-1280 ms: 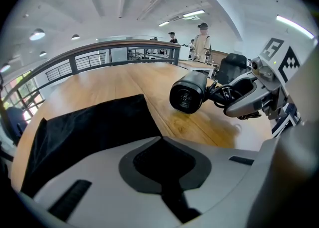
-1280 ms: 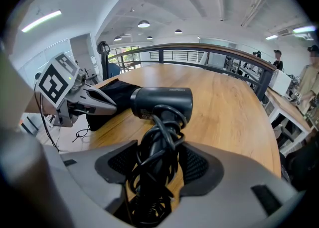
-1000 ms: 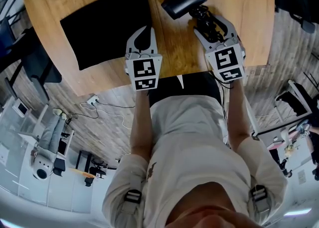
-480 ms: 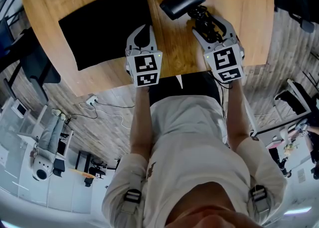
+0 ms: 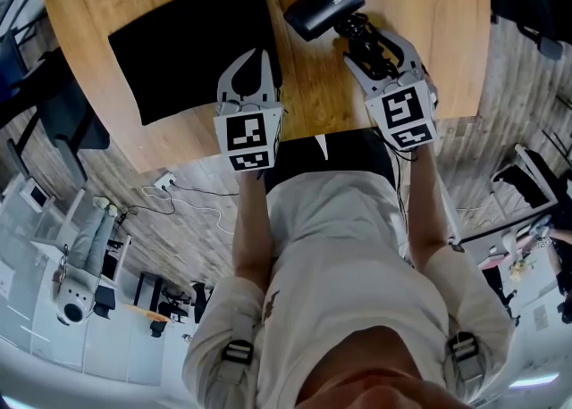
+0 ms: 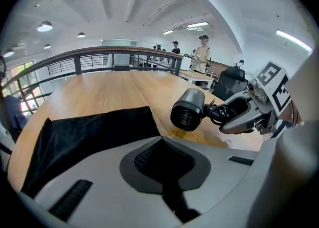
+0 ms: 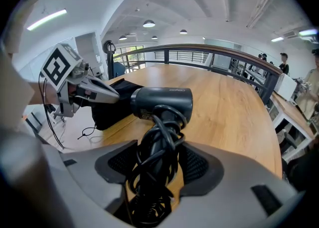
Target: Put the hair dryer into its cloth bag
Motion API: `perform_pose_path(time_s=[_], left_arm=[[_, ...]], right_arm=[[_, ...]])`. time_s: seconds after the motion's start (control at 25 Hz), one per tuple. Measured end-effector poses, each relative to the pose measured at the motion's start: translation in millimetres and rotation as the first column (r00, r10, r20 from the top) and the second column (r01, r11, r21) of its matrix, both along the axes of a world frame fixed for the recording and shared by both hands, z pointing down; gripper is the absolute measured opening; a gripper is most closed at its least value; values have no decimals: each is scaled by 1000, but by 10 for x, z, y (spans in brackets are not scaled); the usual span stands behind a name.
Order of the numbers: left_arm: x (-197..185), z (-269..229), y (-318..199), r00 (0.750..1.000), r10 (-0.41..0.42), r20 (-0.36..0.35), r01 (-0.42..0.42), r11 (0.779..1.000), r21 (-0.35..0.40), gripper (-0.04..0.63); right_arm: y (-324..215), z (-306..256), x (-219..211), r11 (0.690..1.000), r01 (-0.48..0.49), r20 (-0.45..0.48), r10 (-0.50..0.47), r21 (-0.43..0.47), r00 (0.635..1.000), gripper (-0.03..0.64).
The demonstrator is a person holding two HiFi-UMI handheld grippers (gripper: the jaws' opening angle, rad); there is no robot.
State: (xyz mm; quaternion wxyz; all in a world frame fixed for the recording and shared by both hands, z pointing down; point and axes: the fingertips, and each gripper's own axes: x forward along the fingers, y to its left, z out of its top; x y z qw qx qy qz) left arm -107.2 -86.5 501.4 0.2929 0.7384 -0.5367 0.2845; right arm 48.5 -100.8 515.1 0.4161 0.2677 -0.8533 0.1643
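A black cloth bag lies flat on the wooden table, left of centre. My left gripper sits at the bag's near right edge with its jaws closed; in the left gripper view the bag runs into the jaw tips. The black hair dryer hangs just above the table to the right of the bag. My right gripper is shut on its cord-wrapped handle, and its barrel points left toward the bag.
The table's near edge runs just beyond my body. A white cable lies on the floor below it. Dark chairs stand at the left. A railing and several people are far behind the table.
My left gripper has risen and shifted slightly left at the bag's edge. The right gripper and the hair dryer have stayed in place.
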Motion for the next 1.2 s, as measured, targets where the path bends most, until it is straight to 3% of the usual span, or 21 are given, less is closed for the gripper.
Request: perform_pose_path(time_s=[0.44, 1.2], left_arm=[[-146, -356, -42, 999, -40, -29, 42, 997, 65, 17], [-205, -755, 93, 995, -4, -97, 16, 991, 131, 17]], right_arm=[[235, -8, -293, 986, 163, 15, -162, -41, 987, 268], [499, 42, -805, 910, 409, 15, -409, -72, 912, 268]])
